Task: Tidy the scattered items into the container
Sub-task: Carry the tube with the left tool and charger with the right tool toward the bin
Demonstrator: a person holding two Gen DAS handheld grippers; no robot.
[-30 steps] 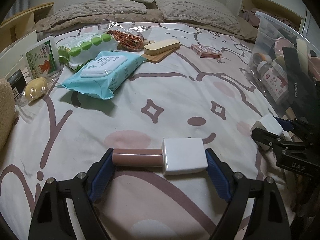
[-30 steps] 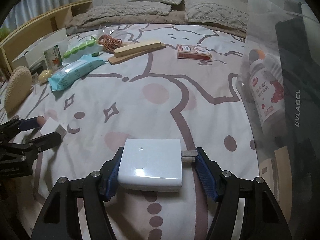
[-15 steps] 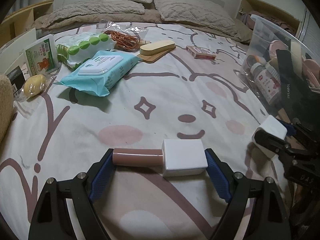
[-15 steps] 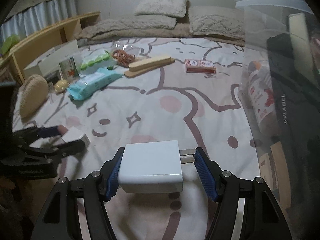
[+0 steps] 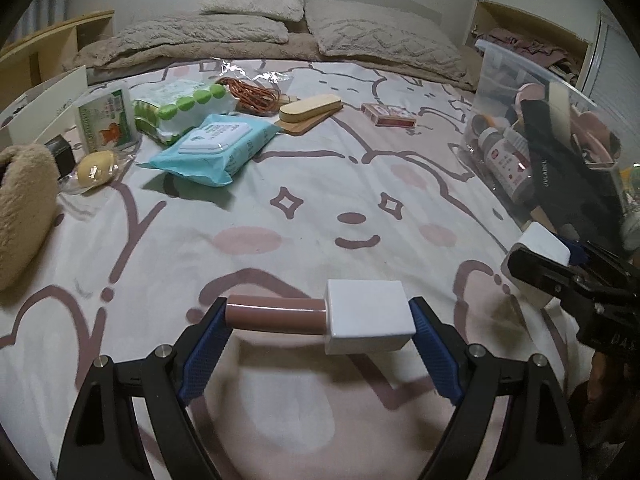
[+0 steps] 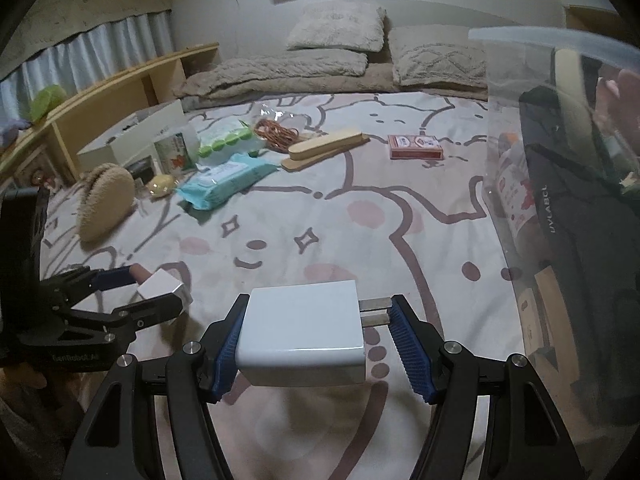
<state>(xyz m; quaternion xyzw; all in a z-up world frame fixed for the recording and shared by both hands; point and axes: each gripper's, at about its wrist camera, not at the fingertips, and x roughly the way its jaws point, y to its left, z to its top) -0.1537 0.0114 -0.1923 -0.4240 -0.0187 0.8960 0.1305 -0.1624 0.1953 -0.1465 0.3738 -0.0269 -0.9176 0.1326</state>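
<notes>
Plastic all round, so we've got two light, stiff, slick things. Our left gripper (image 5: 320,320) is clamped end to end on the pink tube with a white cap (image 5: 320,316), low centre of its view. Right gripper (image 6: 316,332) pinches the white charger (image 6: 300,332) from body to prongs. Clear container (image 6: 560,200) sits at frame right, just beside the charger.

I've lifted both claws off the bed: the left claw (image 5: 320,320), carrying the pink tube with the white cap (image 5: 320,318), now sits higher above the sheet. The right claw (image 6: 316,324), with the white charger (image 6: 302,334), has risen and tipped up, so the clear container's (image 6: 560,46) rim and the far wall show.
</notes>
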